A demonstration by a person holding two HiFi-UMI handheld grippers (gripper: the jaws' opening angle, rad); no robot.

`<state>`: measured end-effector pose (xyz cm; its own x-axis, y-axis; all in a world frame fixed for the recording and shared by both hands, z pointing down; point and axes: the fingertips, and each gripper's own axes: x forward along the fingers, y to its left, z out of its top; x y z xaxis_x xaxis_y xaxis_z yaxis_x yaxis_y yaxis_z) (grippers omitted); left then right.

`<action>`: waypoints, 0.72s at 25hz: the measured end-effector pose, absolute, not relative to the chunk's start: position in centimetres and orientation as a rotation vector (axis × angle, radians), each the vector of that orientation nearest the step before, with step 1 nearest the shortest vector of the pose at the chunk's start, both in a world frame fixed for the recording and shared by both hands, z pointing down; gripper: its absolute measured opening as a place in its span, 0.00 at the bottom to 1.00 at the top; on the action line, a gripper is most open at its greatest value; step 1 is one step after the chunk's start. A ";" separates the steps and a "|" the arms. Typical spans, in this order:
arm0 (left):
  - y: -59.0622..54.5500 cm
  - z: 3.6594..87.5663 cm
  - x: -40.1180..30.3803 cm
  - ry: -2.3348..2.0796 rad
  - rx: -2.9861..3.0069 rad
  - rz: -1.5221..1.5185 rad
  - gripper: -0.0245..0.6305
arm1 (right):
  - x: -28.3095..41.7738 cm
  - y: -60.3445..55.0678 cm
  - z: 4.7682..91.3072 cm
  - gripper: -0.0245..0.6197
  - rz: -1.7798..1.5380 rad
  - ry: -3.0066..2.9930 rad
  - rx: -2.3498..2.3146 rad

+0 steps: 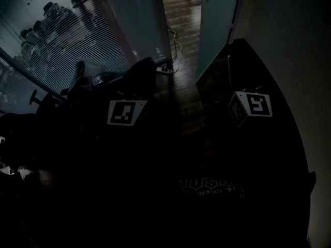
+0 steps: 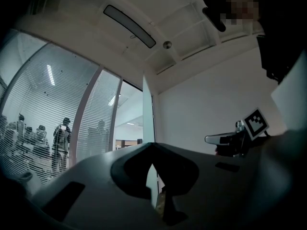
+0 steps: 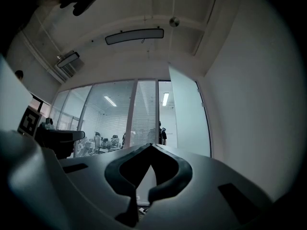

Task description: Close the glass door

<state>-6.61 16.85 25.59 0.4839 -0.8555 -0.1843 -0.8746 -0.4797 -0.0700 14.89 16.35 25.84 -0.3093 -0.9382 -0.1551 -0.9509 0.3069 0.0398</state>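
The glass door (image 1: pixel 217 19) stands open, swung in against the white wall on the right. It shows edge-on in the left gripper view as a pale panel (image 2: pixel 148 114), and as a broad frosted panel (image 3: pixel 187 114) in the right gripper view. Both grippers are held side by side short of the doorway and touch nothing. My left gripper (image 2: pixel 152 144), under its marker cube (image 1: pixel 125 112), has its tips together with nothing between them. My right gripper (image 3: pixel 151 145), under its cube (image 1: pixel 251 107), is shut and empty as well. Each gripper sees the other beside it.
A glass wall with blinds (image 1: pixel 67 30) runs along the left, with several people (image 2: pixel 61 140) behind it. A power strip and cable (image 1: pixel 168 66) lie on the dark wooden floor by the doorway. The white wall (image 1: pixel 289 45) bounds the right side.
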 end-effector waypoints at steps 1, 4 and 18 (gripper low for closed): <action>16.1 25.6 -6.5 1.518 -2.566 0.185 0.04 | 15.1 15.6 25.8 0.04 0.189 2.456 -1.778; 14.0 25.7 -6.0 1.531 -2.558 0.180 0.04 | 15.7 13.5 25.7 0.04 0.189 2.460 -1.771; 8.5 25.5 -4.5 1.577 -2.533 0.185 0.04 | 16.6 6.7 25.8 0.04 0.161 2.493 -1.709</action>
<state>-4.52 8.53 25.48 0.4387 -0.8795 -0.1845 -0.8983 -0.4347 -0.0634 16.62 6.69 25.82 -0.3583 -0.9208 -0.1541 -0.9330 0.3592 0.0228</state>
